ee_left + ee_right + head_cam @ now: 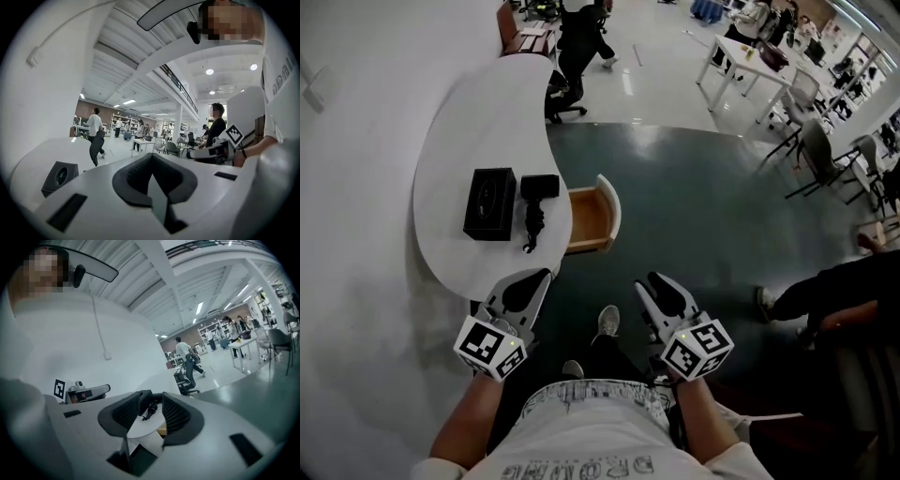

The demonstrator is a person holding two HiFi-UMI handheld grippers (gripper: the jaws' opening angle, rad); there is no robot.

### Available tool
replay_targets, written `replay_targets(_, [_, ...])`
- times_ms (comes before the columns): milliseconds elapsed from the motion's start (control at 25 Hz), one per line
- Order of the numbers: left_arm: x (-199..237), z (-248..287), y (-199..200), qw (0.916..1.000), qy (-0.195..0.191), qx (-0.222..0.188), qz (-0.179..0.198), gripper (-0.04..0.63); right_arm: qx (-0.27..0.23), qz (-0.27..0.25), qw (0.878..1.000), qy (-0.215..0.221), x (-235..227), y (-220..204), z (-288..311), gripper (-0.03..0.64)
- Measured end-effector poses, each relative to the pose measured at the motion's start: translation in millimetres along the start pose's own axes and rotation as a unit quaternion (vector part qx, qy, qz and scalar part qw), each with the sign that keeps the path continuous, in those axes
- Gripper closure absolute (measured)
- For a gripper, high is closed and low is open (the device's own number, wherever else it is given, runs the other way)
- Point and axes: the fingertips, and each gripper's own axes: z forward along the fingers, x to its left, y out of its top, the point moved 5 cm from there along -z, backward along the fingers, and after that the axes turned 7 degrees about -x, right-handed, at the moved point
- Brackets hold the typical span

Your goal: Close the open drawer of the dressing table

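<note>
1. Closest to my head camera: pale shirt [581, 417] with printed lettering along the hem. Bare forearms [467, 417] show on either side of it, each ending in a cube [490, 345] faced with black-and-white square markers.
2. Left tongs [152, 177]: smooth white moulded shell with dark matte pads. The jaws stand apart, released, with only a wedge-shaped gap between them and nothing in it.
3. Right tongs [151, 416]: same build, with ribbed dark pads. The jaws are spread and released, grasping nothing. Through the gap I see the far-off table edge and a sliver of wood.
4. Both tongs hang over the floor [694, 197], which is dark green and glossy. The left one is near the table's near rim. The right one is well apart from it.
5. Tabletop [473, 112] of the dressing table is smooth, white and kidney-shaped, set against a pale wall.
6. Drawer [589, 223] is pulled out from the tabletop's floor-side edge, ahead of both tongs. It has a warm wood interior and a white curved front panel.
7. On the tabletop sits a matte black rectangular box [489, 203] with an oval slot on top. Just beside it lies a black hair dryer [539, 187], its cord trailing toward the near rim.
8. Grey shoe [607, 322] on the floor between the tongs.
</note>
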Motion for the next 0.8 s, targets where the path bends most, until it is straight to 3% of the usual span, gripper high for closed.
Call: replay_targets(800, [43.8, 144.3, -20.6, 0.9984, 0.040, 0.041, -0.002, 0.580, 0.050, 0.019, 0.998, 0.032, -135.8, 36.2, 98.7, 0.465])
